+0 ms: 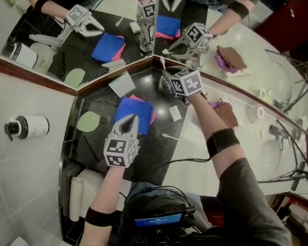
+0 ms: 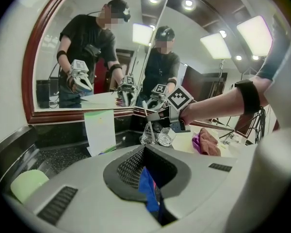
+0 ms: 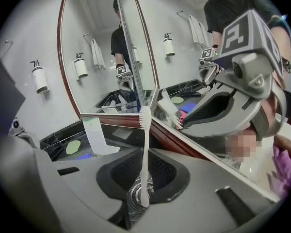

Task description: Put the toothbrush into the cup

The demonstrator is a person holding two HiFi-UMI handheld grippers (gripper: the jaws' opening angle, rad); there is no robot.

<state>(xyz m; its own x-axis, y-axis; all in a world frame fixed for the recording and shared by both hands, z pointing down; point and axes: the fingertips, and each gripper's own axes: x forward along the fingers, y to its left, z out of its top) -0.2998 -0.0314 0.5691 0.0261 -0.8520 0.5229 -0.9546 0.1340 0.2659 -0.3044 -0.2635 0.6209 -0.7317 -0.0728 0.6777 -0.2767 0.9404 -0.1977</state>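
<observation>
The dark stone counter [image 1: 154, 148] runs into a corner lined by mirrors [image 1: 113, 4], and a blue cloth [image 1: 137, 110] lies folded on it near the front. The left hand-held gripper [image 1: 128, 120] hovers over that cloth with its jaws fully together and nothing between them; it is well apart from the corner. The right hand-held gripper [image 1: 170, 79] is the nearer one by far, reaching right up to the small glass cup [image 3: 133, 200] in the corner. Its jaws are drawn in on the handle of the white toothbrush [image 3: 145, 140] and seem to clamp it from both sides. The toothbrush stands upright between them, its long axis near vertical, bristles up. Its rounded lower end lies directly below the jaws and seems to reach into the cup's mouth. What remains, by my reading, is a straight drop or release, not any sideways travel.
</observation>
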